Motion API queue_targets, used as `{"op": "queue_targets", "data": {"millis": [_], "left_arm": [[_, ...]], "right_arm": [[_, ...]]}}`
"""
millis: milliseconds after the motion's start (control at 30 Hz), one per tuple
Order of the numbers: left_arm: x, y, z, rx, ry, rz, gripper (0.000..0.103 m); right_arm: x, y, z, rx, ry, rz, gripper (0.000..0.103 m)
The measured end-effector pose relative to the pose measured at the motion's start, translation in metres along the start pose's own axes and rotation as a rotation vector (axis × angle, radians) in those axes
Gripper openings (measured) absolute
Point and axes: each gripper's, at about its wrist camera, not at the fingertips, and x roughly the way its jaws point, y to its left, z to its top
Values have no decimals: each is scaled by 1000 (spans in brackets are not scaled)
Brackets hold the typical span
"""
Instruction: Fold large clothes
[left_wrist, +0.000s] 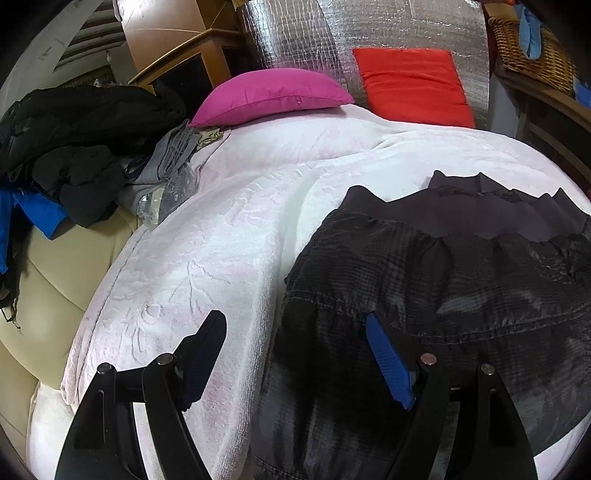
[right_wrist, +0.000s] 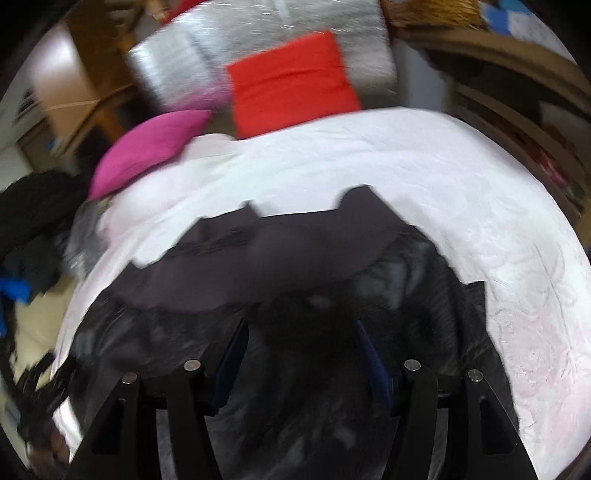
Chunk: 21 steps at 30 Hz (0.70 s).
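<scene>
While the dark skirt (left_wrist: 443, 266) is being spread on the white blanket (left_wrist: 207, 251), the left gripper (left_wrist: 295, 354) is being held wide and empty; the right gripper (right_wrist: 301, 362), blurred, cannot be judged.

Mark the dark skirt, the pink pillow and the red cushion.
dark skirt (left_wrist: 443, 280), left wrist view, checked middle panel.
pink pillow (left_wrist: 269, 98), left wrist view, centre of cover.
red cushion (left_wrist: 413, 86), left wrist view, middle.
</scene>
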Motion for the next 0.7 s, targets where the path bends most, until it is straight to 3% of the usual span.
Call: {"op": "queue_targets", "data": {"millis": [133, 333, 533, 700], "left_arm": [[0, -4, 0, 5, 0, 0, 79], [8, -10, -1, 17, 15, 7, 79], [7, -12, -2, 25, 12, 10, 79], [6, -12, -3, 19, 13, 10, 79]], "right_arm": [[3, 22, -13, -77, 41, 63, 64], [44, 31, -22, -82, 173, 0, 64], [28, 28, -22, -66, 133, 28, 64], [1, 36, -22, -86, 52, 107, 64]]}}
